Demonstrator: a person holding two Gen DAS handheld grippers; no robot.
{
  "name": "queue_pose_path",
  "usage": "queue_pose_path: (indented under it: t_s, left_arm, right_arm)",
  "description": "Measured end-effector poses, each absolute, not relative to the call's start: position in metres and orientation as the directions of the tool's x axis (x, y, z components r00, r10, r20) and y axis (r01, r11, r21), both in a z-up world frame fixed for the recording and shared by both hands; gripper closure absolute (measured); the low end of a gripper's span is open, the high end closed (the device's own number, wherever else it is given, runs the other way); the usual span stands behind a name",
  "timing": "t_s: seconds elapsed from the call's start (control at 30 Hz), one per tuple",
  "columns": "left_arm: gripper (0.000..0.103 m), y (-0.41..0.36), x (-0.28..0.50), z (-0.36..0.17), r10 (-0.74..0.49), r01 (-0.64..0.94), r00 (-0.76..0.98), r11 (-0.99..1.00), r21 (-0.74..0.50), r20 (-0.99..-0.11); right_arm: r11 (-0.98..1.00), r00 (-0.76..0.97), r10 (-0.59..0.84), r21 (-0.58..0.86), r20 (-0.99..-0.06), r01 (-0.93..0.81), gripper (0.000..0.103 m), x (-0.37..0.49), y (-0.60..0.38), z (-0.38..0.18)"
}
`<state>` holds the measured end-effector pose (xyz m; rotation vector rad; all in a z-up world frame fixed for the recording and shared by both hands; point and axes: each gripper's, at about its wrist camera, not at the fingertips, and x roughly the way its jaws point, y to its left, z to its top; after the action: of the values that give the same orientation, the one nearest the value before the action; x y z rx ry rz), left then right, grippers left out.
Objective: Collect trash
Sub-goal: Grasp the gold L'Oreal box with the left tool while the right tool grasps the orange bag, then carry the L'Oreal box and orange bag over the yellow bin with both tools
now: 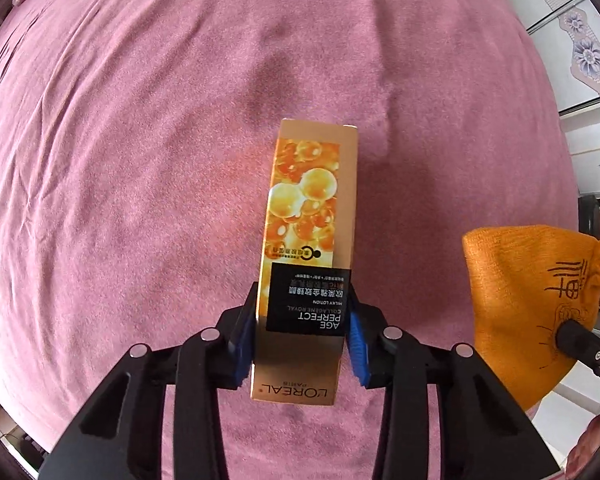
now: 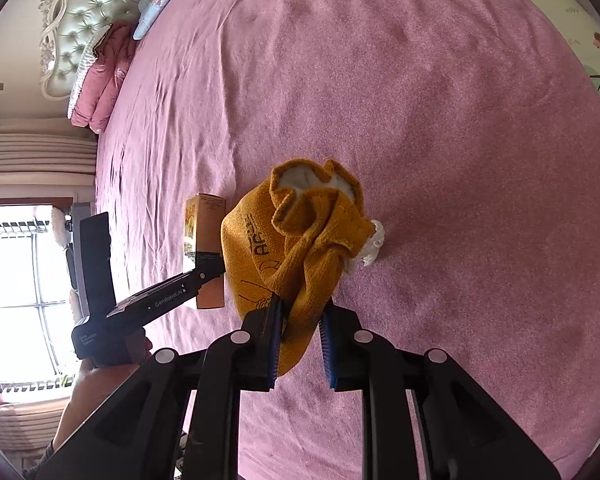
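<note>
Pink bedspread [image 1: 140, 160] covers the whole bed and fills both views; tufted headboard [image 2: 80, 20] and pillows sit far off at one end, well apart from the work.

Orange cloth bag [image 2: 300, 240], w/ black print, hangs over the bed from the right tool [image 2: 302, 344]. Its blue pads sit near-closed, pinching a fold of bag fabric. Bag mouth points away from the cam, puckered, only partly open, w/ white stuff showing inside. A white crumpled bit [image 2: 374, 242] pokes out beside the bag; can't tell if it's in the bag or lying on the bed.

Gold lotion carton [image 1: 308, 260] is the trash in hand. It stands lengthwise between the jaws of the left tool [image 1: 304, 344], which points straight down at the bed. Jaws are partway closed, blue pads pressing the carton's two long sides near its labelled end, so it looks gripped. From the right cam the carton sits just beside the bag, on the side opposite the white bit.

Step, by my read: pickup of carton done or nearly so, transfer to bag next. That calls for lifting the carton clear, swinging it over to the bag mouth and feeding it in end-first. Mouth is puckered, so right tool prob needs to hold it wider or the carton catches on the rim.
</note>
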<state>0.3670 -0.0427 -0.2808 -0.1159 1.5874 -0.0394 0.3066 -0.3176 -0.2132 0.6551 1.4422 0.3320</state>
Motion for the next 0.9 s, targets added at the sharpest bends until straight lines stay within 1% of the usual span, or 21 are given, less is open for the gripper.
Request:
queue_pose_path:
  t_s: [0.3,0.43,0.63,0.9]
  left_arm:
    - [0.065,-0.079,0.279,-0.238,-0.208,-0.019,0.009,0.978,-0.208,-0.978]
    - [0.065,-0.1,0.235,-0.225,-0.229,0.025,0.009,0.973,-0.228,-0.973]
    - [0.065,-0.134,0.185,-0.202,-0.27,0.043,0.001,0.962,-0.27,-0.963]
    - [0.065,-0.211,0.136,-0.179,-0.282,0.168,-0.019,0.945,-0.281,-0.959]
  right_arm:
    - [0.774,0.167,0.577,0.601,-0.799,0.199,0.086,0.261,-0.347,-0.188]
    - [0.772,0.198,0.565,0.598,-0.801,0.217,0.086,0.228,-0.368,-0.175]
    - [0.759,0.233,0.553,0.599,-0.8,0.256,0.086,0.168,-0.403,-0.163]
    - [0.732,0.306,0.516,0.598,-0.8,0.326,0.086,0.087,-0.463,-0.152]
